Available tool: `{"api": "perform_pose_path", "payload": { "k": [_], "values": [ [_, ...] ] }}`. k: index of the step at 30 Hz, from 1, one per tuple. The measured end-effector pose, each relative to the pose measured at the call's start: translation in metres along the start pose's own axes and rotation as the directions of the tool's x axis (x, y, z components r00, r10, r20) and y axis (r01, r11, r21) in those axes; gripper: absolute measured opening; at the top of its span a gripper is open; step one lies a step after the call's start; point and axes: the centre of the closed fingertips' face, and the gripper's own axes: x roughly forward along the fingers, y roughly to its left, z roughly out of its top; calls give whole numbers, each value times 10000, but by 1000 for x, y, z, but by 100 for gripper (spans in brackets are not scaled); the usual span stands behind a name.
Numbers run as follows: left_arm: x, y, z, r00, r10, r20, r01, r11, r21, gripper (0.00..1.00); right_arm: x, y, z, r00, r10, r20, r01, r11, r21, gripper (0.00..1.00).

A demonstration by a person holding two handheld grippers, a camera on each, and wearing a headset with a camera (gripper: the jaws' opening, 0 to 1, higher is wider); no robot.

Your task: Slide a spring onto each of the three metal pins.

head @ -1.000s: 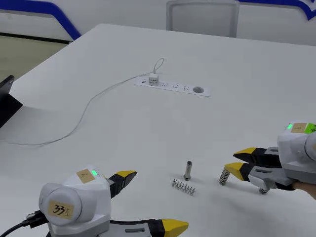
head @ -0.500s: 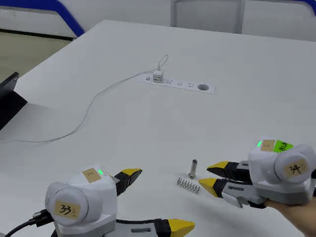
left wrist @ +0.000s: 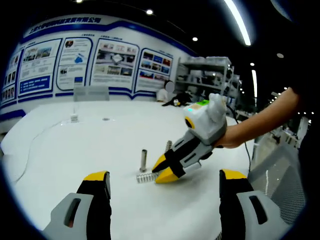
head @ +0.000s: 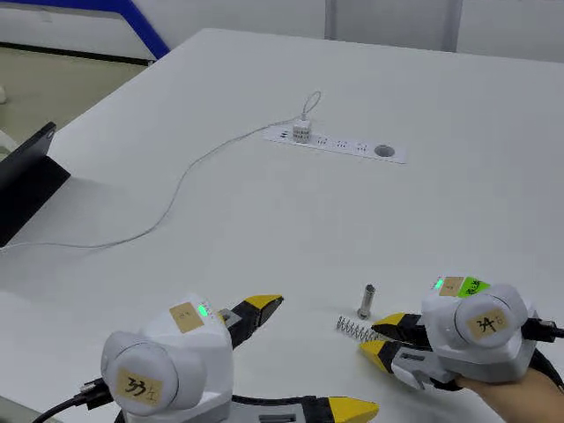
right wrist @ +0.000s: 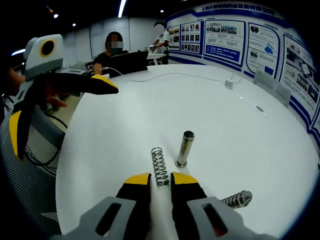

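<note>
bare metal pin point(right wrist: 184, 149) stands upright; loose spring point(right wrist: 159, 166) lies flat just beside it.

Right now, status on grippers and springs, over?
Left gripper open, off the work. Right gripper narrowly open, fingers at the end of the loose spring, lying flat beside a bare upright pin. Nothing in the way.

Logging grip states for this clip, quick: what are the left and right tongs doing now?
Left tongs: wide open, empty.
Right tongs: slightly open, empty, tips close to the loose spring.
</note>
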Motion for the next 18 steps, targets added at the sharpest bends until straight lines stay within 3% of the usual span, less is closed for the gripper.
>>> {"api": "perform_pose_path", "payload": {
  "k": [1, 4, 9, 15, 18],
  "values": [
    [-1, -1, 6, 9996, -18, 288, 18, 10000, 3, 91, 1, -1, -1, 10000, -1, -66, 0, 10000, -9, 15],
    [-2, 0, 13, 9980, 6, 629, -4, 10000, -37, 92, 0, -1, -1, 10000, 54, -14, -53, 9996, 280, 15],
    [-3, 2, 20, 9949, 38, 1003, -44, 10000, 51, 87, 1, 2, -1, 9999, 172, 15, -172, 9998, 127, 12],
    [-4, -1, 23, 9944, -53, 1056, 19, 9995, 321, 82, -4, 7, -3, 9990, 364, -243, -367, 9993, -102, 11],
    [-2, -3, 20, 9952, -154, 964, 119, 9993, 359, 81, -17, 12, 2, 9984, 569, -36, -570, 9982, -171, 11]
  ]
}}
